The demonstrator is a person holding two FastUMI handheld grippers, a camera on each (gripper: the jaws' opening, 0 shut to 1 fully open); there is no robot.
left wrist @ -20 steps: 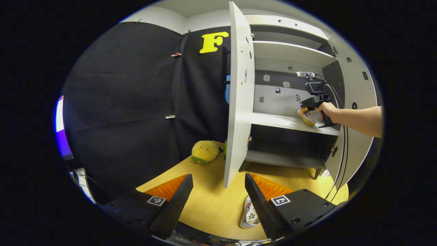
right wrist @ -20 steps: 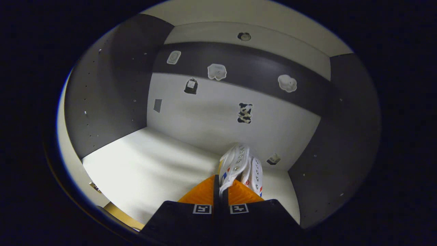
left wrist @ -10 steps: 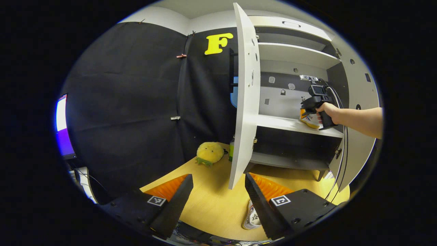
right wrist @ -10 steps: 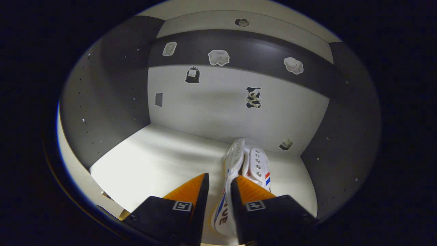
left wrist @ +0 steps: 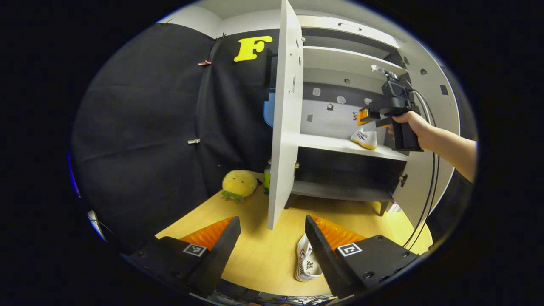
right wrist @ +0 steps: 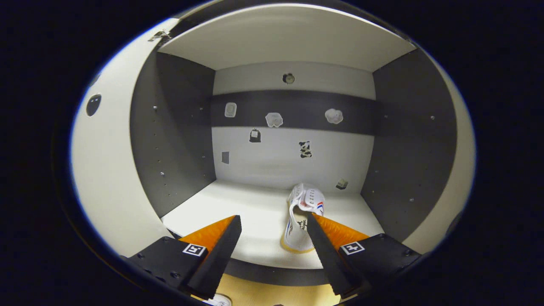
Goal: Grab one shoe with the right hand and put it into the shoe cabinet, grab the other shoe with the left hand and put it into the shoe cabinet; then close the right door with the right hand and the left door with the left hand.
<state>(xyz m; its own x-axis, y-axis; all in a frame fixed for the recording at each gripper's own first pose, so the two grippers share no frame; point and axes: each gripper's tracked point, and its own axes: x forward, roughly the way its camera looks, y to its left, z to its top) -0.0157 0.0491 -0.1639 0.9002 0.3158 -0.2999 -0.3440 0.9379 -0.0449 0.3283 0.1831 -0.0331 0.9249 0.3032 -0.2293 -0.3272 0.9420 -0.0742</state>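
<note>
In the right gripper view the right gripper [right wrist: 272, 242] has its jaws spread wide with nothing between them, held just in front of the shoe cabinet's [right wrist: 178, 140] middle shelf [right wrist: 255, 212]. One white shoe [right wrist: 302, 221] with red and blue stripes lies on that shelf toward its right side, heel toward the camera, clear of both fingers. Small stickers dot the cabinet's back wall.

In the left gripper view the left gripper [left wrist: 272, 242] also has its jaws spread and empty, hovering above the yellow desk [left wrist: 255, 255]. The other shoe [left wrist: 307, 264] lies on the desk just beside the right-hand finger. Ahead stands the open left door [left wrist: 282, 127] edge-on; the right door [left wrist: 433, 140] is open too. A hand [left wrist: 414, 125] holds the right gripper at the shelf, near the placed shoe. A yellow plush toy [left wrist: 240, 185] sits on the desk by the cloth wall.
</note>
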